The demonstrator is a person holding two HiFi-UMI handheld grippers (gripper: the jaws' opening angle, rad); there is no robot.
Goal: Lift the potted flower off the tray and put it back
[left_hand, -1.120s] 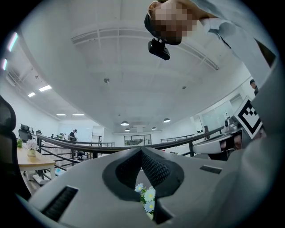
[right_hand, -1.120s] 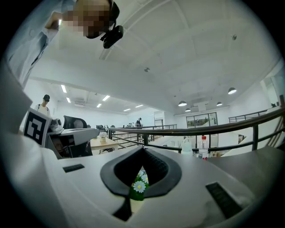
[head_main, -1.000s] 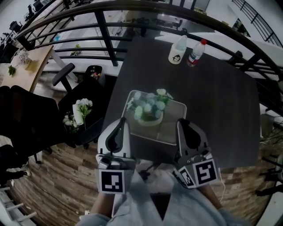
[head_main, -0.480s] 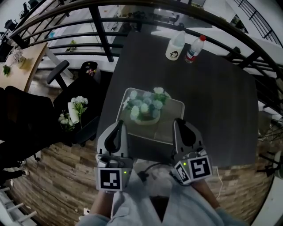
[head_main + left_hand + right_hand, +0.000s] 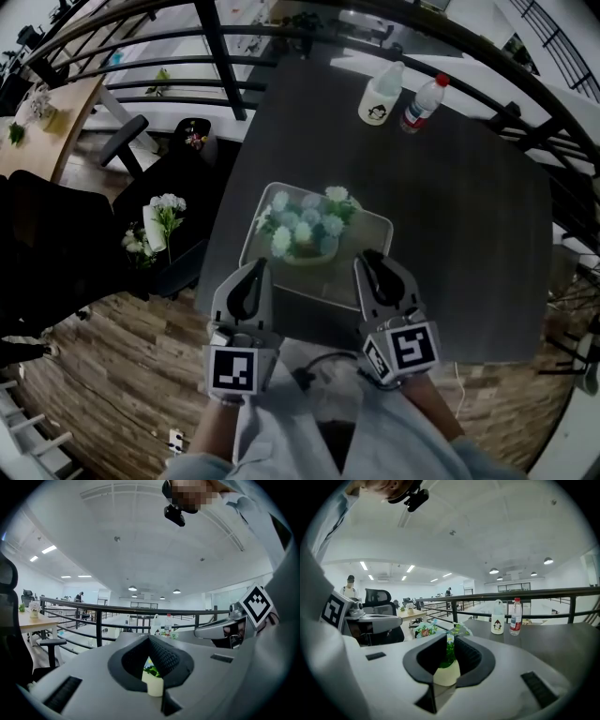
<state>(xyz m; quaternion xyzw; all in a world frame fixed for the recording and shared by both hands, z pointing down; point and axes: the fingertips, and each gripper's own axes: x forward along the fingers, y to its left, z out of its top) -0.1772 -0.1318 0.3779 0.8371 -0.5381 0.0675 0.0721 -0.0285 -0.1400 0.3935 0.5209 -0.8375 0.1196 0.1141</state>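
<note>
The potted flower [image 5: 305, 230], pale blooms in a cream pot, stands in the grey tray [image 5: 375, 225] on the dark table. My left gripper [image 5: 258, 265] hovers at the tray's near left corner, shut and empty. In the left gripper view its pads [image 5: 161, 656] meet at the tip, and the pot [image 5: 152, 685] shows beyond them. My right gripper [image 5: 370, 258] is at the tray's near right side, short of the pot. Its jaws are opening, with a narrow gap at the tip [image 5: 450, 639] and nothing between them. The pot [image 5: 446, 673] appears through that gap.
A white penguin bottle [image 5: 380, 94] and a water bottle [image 5: 422, 101] stand at the table's far edge before a black railing [image 5: 225, 56]. A black chair with a flower bunch [image 5: 159, 220] sits left of the table. A cable [image 5: 314, 367] hangs by the near edge.
Both grippers have sunk lower toward the tray's near edge. The right gripper's jaws, shut before, have started to part. The left stays shut.
</note>
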